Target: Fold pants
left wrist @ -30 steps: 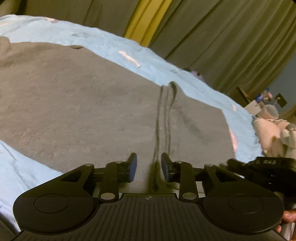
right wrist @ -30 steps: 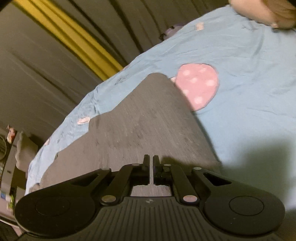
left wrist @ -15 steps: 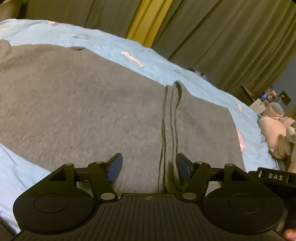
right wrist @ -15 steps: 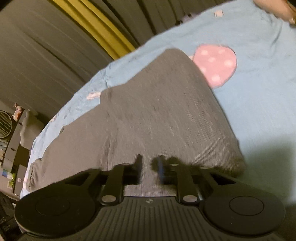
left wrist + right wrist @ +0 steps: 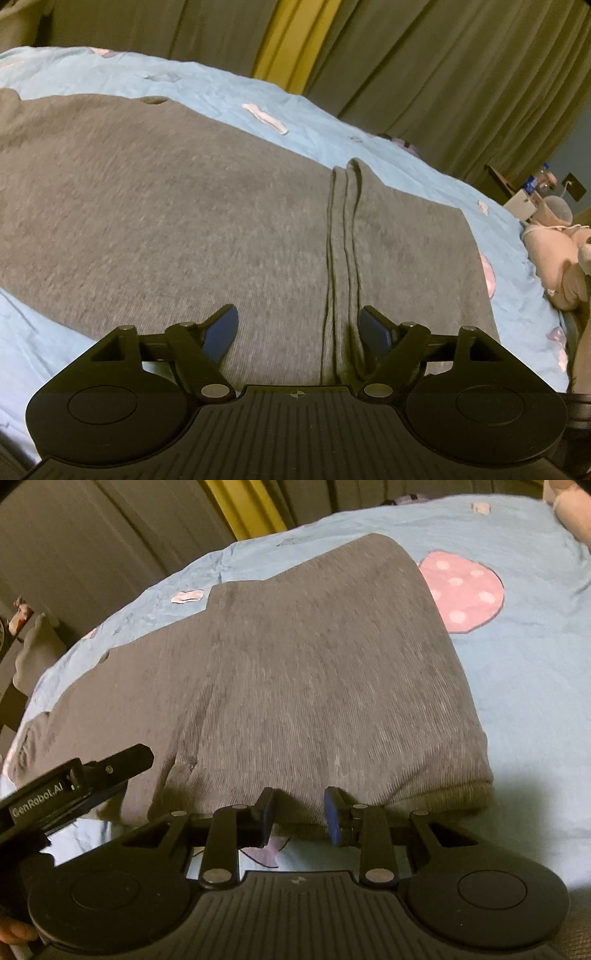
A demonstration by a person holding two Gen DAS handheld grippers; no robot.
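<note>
- Lying flat on a blue sheet (image 5: 303, 122), the grey pants (image 5: 177, 206) fill most of both views; they look folded over, with stacked cloth edges running as a narrow ridge away from the left camera.
- The left gripper (image 5: 299, 328) hangs just over the near part of the pants, its jaws wide apart; they have just been opening, and nothing is clamped. The ridge of edges runs between them, nearer the right finger, and the pads do not press it.
- The right gripper (image 5: 299, 816) sits at the near hem of the pants (image 5: 295, 686), its jaws partly apart with a clear gap; they opened within the last second and now barely change. The hem lies at and under the fingertips, but the pads do not pinch it; whether they brush the cloth I cannot tell.
- In the right view the left gripper's side (image 5: 77, 779) pokes in at the lower left, over the pants' edge.
- A pink dotted patch (image 5: 465, 590) printed on the sheet (image 5: 535, 686) lies just beside the pants' far right edge, partly tucked under them.
- A small printed shape on the sheet shows between the right gripper's fingers, near the camera.
- Dark curtains (image 5: 424, 66) with a yellow strip (image 5: 295, 40) hang behind the bed.
- A pale plush toy (image 5: 554, 254) rests off the sheet's right edge in the left view.
</note>
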